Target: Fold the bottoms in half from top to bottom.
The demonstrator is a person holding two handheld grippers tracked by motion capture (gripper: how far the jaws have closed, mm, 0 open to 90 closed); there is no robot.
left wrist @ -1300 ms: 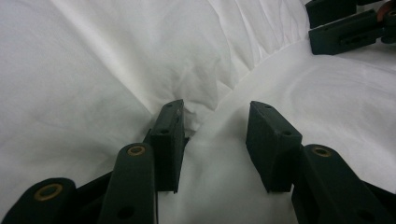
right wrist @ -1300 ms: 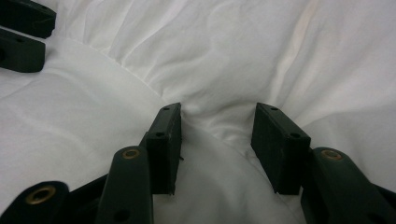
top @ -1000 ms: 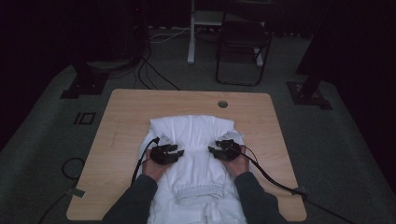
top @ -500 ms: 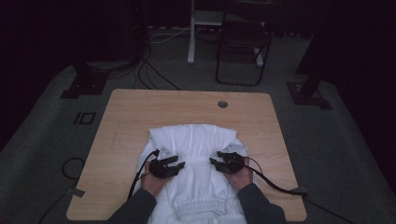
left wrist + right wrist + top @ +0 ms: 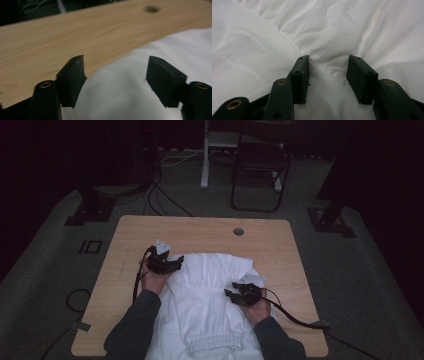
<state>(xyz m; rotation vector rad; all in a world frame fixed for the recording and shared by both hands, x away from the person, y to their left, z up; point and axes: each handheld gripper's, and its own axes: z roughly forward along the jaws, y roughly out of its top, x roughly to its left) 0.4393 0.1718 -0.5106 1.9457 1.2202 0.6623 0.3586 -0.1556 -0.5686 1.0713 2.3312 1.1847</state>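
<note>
a white garment [image 5: 210,305] lies spread on the wooden table [image 5: 280,245], and everything else sits around it. its long axis runs from the person's edge of the table toward the far edge, with the gathered elastic band [image 5: 212,345] at the near end, pointing back at the person, and the wider, rumpled part at the far end, short of the round cable hole [image 5: 238,231]. the near end reaches the table's front edge between the two sleeves.

the left gripper [image 5: 170,265] sits at the garment's far left corner, where cloth meets bare wood. in the left gripper view its jaws stand wide apart, holding nothing, with white cloth [image 5: 140,100] between and below them and the table's grain [image 5: 75,37] just past them.

the right gripper [image 5: 240,295] is at the garment's right side, about midway along its length, lower than the left one. in the right gripper view its jaws are parted too, set down into the cloth [image 5: 324,37] with a raised fold between them; they are not closed on it.

a cable [image 5: 295,317] trails from the right gripper away from the garment toward the table's right front corner.
</note>
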